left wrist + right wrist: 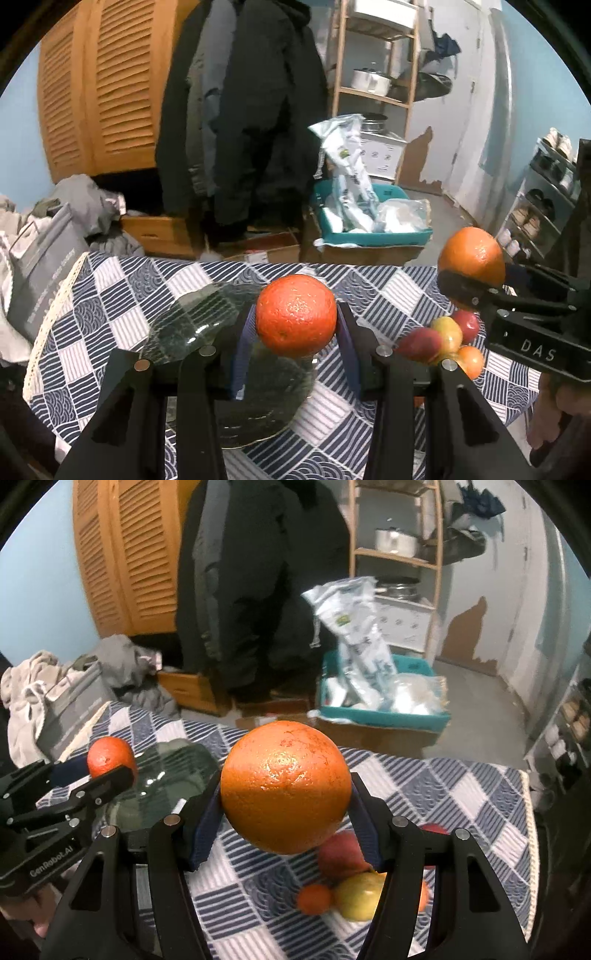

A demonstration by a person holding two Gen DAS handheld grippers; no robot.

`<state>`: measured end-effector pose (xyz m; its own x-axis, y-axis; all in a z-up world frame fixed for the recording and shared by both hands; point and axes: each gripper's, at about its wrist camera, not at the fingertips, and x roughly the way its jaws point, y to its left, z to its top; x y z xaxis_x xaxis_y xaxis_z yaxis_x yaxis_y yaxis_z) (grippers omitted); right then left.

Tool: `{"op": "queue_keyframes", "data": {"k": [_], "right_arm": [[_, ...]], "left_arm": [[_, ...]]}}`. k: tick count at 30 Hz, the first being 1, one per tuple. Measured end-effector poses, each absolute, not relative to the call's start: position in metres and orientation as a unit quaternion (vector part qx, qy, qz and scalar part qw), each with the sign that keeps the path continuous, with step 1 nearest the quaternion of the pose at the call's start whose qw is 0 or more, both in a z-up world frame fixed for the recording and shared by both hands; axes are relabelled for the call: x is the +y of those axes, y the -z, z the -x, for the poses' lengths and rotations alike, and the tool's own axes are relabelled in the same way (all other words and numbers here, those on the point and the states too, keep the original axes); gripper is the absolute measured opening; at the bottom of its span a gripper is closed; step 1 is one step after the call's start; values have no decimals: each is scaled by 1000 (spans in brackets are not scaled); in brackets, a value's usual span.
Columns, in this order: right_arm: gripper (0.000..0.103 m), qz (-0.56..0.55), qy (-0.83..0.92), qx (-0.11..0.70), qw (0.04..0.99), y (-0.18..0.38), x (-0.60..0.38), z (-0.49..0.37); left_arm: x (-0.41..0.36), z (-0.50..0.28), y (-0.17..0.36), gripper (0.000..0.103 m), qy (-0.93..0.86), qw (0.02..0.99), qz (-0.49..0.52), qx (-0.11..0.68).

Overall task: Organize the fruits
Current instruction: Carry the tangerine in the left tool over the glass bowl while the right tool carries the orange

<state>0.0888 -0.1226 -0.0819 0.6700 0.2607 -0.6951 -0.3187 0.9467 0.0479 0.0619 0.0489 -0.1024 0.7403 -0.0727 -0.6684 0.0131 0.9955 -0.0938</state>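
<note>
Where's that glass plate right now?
The glass plate lies on the checkered tablecloth, directly beneath the left gripper and the orange it holds, left of the fruit pile.

The two oranges, the smaller orange (295,315) and the larger orange (286,788), have dimpled, slightly glossy peel. The glass plate (192,317) is clear, smooth and shiny over the woven, matt tablecloth (388,291) on the table. Each hand-held gripper, left (293,354) and right (286,827), is matt black plastic with bright metal pins and dark blue, matt pads (242,354); the louvred cupboard doors (99,85) are wood.
</note>
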Motion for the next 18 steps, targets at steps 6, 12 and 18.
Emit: {"op": "queue_keyframes", "data": {"k": [6,12,18], "right_arm": [[64,40,-184,394,900,98,-86,-104],[64,51,-192,419,886,120,-54,-118],[64,67,-211,453,864,151,-23,-127]], "left_arm": [[82,-67,119,44,-9,927,52,372],[112,-73,142,44,-36,915,67,395],[132,-82,178,44,-53,897,69,433]]}}
